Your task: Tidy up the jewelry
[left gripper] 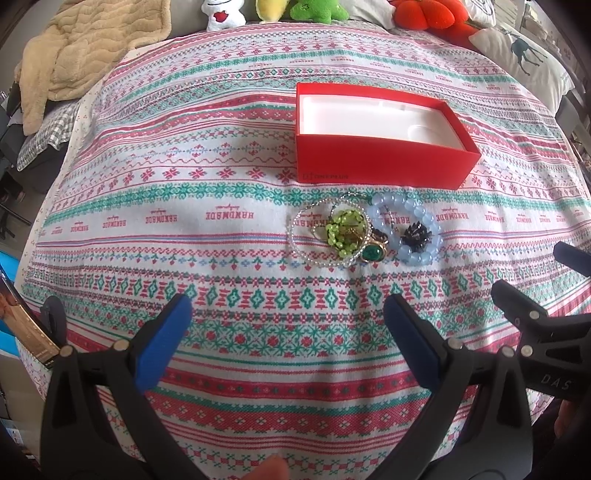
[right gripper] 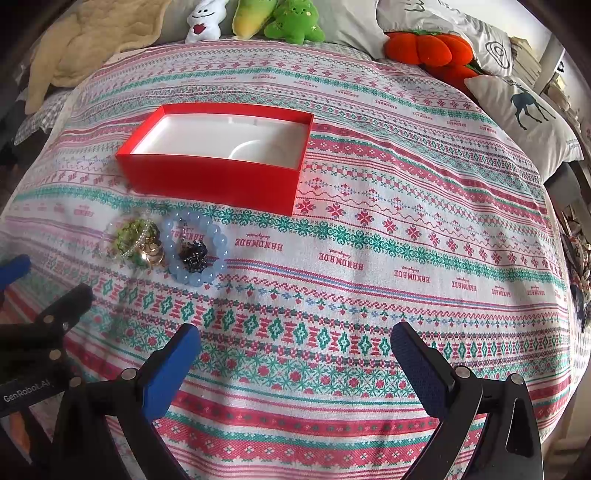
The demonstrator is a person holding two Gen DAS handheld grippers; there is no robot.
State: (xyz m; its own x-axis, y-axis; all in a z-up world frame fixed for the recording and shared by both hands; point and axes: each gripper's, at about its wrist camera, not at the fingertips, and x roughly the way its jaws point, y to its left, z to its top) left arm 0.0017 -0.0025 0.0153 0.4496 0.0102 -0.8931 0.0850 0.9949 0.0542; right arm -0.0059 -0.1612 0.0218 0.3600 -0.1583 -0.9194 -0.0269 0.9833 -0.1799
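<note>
Left claw [left gripper: 288,314], bottom of the left view: blue pads spread wide, nothing between them, hovering above the patterned bedspread [left gripper: 184,229]. Right claw [right gripper: 295,343], bottom of the right view: likewise wide apart and empty. Each claw shows at the edge of the other's view, so they sit side by side.

Mid-frame: jewelry pile [left gripper: 364,230] lying on the bedspread, just beyond the left claw's reach. Pale blue bead bracelet [left gripper: 406,227] ringing a small black spiky piece [left gripper: 417,234]; beside it a clear bead strand [left gripper: 299,229], green beads [left gripper: 341,227] and a green-stoned gold piece [left gripper: 373,253], all tangled and overlapping.

Beyond the pile: red box [left gripper: 376,155], open, white lining, nothing inside. It stands near the pile, not touching.

Far edge: plush toys [right gripper: 291,20] and pillows [right gripper: 524,118] along the top of frame, beige blanket [left gripper: 81,51] upper left.

Judgement: sorting not yet begun; the step in hand is the approach to a first pick. The blue bracelet looks the easiest start, being at the pile's edge and bulky. Next move calls for a claw to come forward and down, closing on a single strand without dragging the tangle.

View differences: the left view faces the pile nearly dead centre, showing the separate pieces clearly. The right view has the pile off at centre-left, blurrier, but shows more of the box's floor.
</note>
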